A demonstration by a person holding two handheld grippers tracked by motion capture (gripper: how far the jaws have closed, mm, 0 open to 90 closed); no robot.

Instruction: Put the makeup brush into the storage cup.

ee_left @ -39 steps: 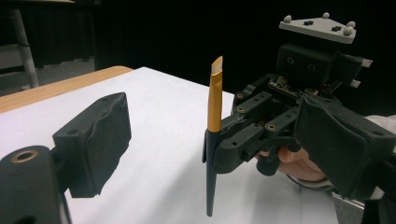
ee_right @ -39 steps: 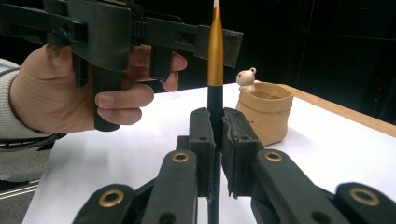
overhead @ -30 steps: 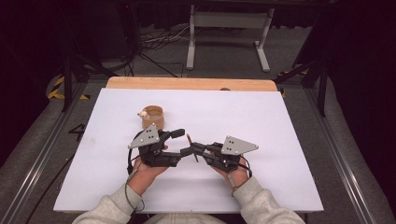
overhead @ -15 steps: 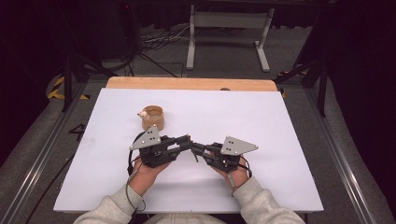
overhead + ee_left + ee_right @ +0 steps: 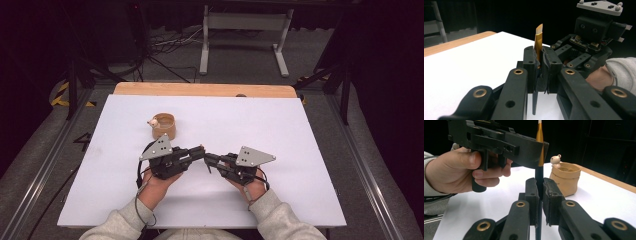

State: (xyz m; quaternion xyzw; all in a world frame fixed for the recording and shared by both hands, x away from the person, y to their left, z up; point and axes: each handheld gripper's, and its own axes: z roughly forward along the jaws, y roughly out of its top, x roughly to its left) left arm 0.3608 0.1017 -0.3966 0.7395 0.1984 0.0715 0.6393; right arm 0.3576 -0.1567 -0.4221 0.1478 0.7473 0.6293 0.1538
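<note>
both tools, left (image 5: 538, 62) and right (image 5: 539, 187), clamp one upright brush (image 5: 538, 41).

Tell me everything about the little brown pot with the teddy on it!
The pot looks like a tan sack with a crinkly, open rim, maybe clay. A tiny cream bear peeks over its edge. It stands upright on the white table, on the person's left, beyond the left gripper. Nothing touches it except the table. What is inside cannot be made out.
</note>
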